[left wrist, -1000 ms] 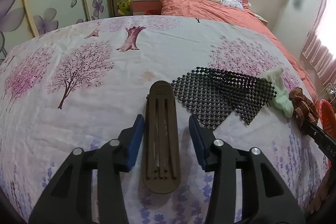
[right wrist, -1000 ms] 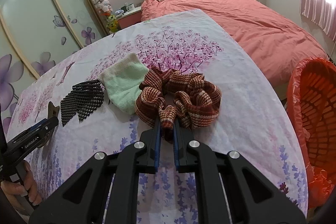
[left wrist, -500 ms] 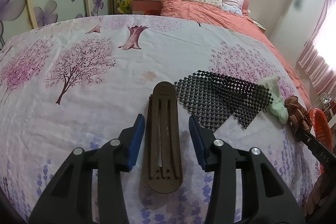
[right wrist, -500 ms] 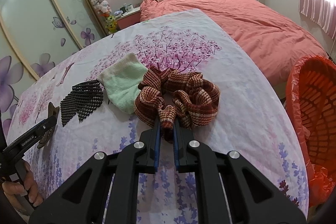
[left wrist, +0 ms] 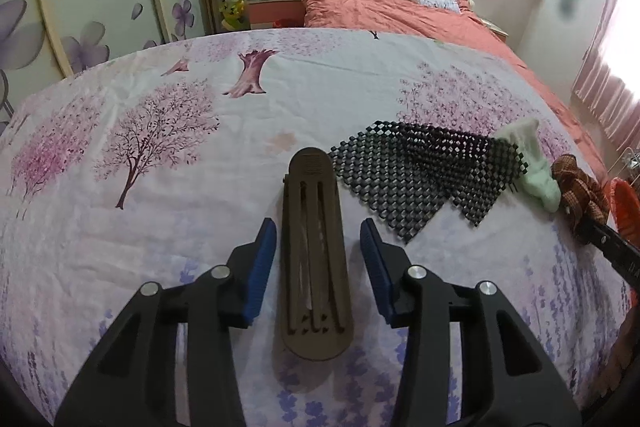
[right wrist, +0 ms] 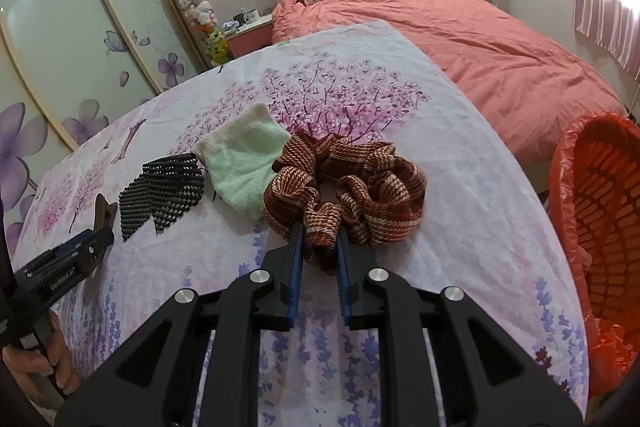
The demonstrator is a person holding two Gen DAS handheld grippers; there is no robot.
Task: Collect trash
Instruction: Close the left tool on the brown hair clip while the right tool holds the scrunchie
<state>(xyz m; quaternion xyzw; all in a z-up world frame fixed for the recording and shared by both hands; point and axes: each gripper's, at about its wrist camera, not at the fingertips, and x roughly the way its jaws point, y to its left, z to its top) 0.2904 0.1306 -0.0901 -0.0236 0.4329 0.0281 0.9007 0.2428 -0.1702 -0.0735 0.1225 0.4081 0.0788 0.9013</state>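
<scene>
The right gripper (right wrist: pixel 319 249) is clamped on the near fold of a brown checked scrunchie (right wrist: pixel 344 187), which lies on the flowered tablecloth (right wrist: pixel 460 227) at the near right of the table. The scrunchie looks soft, light and springy; a pinch on one gathered fold, as here, should carry it, though the loose ring will probably dangle and sway. The orange basket (right wrist: pixel 592 211), lined with a bag, stands just off the table's right edge and looks the likely place for it.

The left gripper (left wrist: pixel 318 251) has its jaws apart on either side of a brown hair clip (left wrist: pixel 314 251) lying flat on the cloth, neither pad touching it. The clip seems stiff, thin and smooth, so it may slip; closing across its narrow width near the middle looks safest.

To the right of the clip lie a black mesh mat (left wrist: pixel 424 171) and a pale green sock (left wrist: pixel 536 171), both limp and likely easy to take by an edge.
</scene>
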